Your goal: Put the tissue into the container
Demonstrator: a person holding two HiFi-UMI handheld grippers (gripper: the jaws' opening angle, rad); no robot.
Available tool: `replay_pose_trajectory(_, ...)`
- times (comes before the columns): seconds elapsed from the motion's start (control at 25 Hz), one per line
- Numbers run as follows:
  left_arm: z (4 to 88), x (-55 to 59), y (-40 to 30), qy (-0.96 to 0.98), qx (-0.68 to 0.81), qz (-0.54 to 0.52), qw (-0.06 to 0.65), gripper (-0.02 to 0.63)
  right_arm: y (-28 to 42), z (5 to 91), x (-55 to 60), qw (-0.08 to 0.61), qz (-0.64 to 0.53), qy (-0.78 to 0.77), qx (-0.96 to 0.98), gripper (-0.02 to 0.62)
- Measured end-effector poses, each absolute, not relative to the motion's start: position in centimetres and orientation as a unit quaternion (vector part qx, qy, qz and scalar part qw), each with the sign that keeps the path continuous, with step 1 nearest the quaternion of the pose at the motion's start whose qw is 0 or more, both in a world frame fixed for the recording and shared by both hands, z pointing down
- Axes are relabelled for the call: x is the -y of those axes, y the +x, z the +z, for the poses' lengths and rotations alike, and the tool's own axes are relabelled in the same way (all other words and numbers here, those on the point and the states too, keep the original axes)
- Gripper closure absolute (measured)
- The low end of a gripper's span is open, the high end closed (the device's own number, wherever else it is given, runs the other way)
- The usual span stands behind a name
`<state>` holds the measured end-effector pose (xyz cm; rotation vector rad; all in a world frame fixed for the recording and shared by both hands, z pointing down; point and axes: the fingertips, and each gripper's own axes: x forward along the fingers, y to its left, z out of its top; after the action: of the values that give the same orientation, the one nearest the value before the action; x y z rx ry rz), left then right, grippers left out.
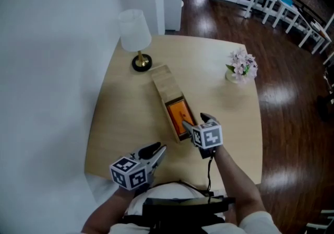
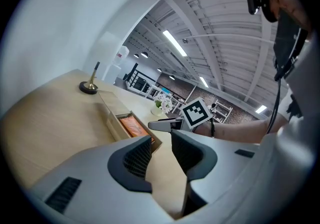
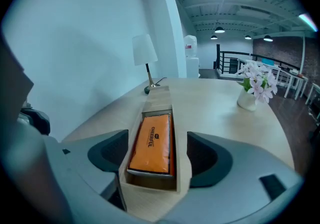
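Note:
A long wooden container (image 1: 166, 84) lies on the round table, its lid slid back toward the lamp. An orange tissue pack (image 1: 177, 113) lies flat inside the open near half, seen also as the tissue pack (image 3: 152, 143) in the right gripper view. My right gripper (image 1: 194, 122) straddles the container's near end, and both pads (image 3: 200, 155) lie against the container's side walls (image 3: 185, 168). My left gripper (image 1: 156, 150) hovers near the table's front edge, left of the container. Its jaws stand a narrow gap apart, and my left gripper (image 2: 161, 145) has nothing between them.
A white-shaded lamp (image 1: 134, 32) stands at the table's far left, just beyond the container. A small vase of pink flowers (image 1: 241, 67) sits at the far right. A white wall runs along the left, and dark wood floor (image 1: 292, 97) lies to the right.

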<state>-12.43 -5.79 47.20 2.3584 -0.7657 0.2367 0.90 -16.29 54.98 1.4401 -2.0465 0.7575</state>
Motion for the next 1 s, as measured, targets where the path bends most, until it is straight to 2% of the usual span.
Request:
replay_pose_trajectory(0.2,46.3,5.8,-10.7,0.901,0.283,0.073,0.321,0.488,3.2,52.1,13.8,0.240,0.272,0.534,0.764,0.221)
replay_pose_trajectory(0.24,46.0,5.8,-10.4,0.901,0.282,0.070,0.322,0.519,3.7,51.5,13.3,0.236,0.270,0.538,0.763,0.242)
replay_pose_trajectory(0.44,44.7,4.8,-8.6,0.907,0.262,0.065,0.324,0.545,5.9,49.4,10.5,0.220,0.272,0.548,0.760,0.368)
replay_pose_trajectory(0.64,44.0,3.1,-7.2,0.911,0.233,0.086,0.328,0.545,8.2,47.3,7.7,0.205,0.271,0.565,0.752,0.495)
replay_pose_trajectory(0.72,44.0,2.5,-6.7,0.912,0.225,0.092,0.331,0.545,9.4,46.5,6.5,0.191,0.276,0.580,0.742,0.576)
replay_pose_trajectory(0.76,44.0,2.2,-6.3,0.912,0.221,0.094,0.332,0.545,10.0,46.1,6.0,0.183,0.278,0.586,0.739,0.592)
replay_pose_trajectory(1.0,44.1,0.6,-3.5,0.914,0.184,0.097,0.350,0.545,12.1,44.3,2.3,0.140,0.291,0.602,0.730,0.595)
